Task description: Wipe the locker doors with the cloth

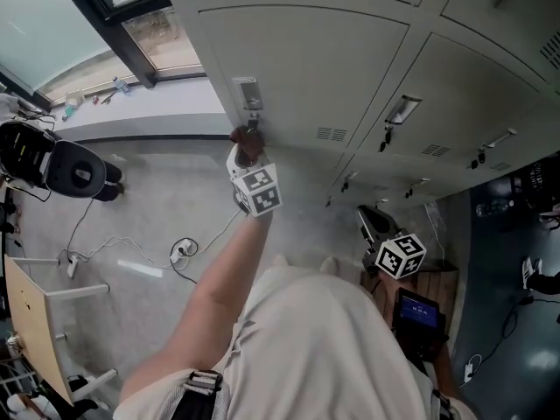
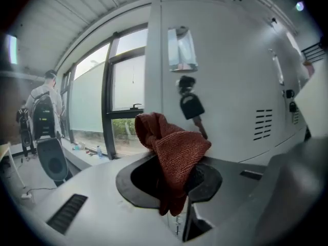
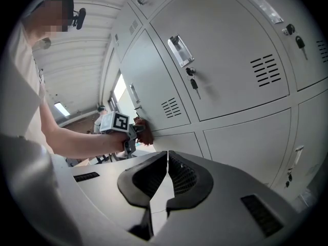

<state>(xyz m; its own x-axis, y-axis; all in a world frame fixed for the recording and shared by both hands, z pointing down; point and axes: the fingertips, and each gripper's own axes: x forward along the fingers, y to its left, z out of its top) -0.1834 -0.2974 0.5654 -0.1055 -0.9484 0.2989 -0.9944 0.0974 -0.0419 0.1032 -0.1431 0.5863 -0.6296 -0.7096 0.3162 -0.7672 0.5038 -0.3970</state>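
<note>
Rust-red cloth (image 2: 174, 152) at a grey locker door (image 1: 306, 68)
Left gripper (image 2: 177, 178) clamps the cloth, which bunches out above its jaws; the key (image 2: 192, 106) hangs at 1 o'clock from it, under the handle (image 2: 182, 47). Right gripper (image 3: 166, 178), jaws pressed together on nothing, sits at 4 o'clock in the head view.

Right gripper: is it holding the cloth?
No, the right gripper is shut on nothing; the left gripper holds the red cloth.
</note>
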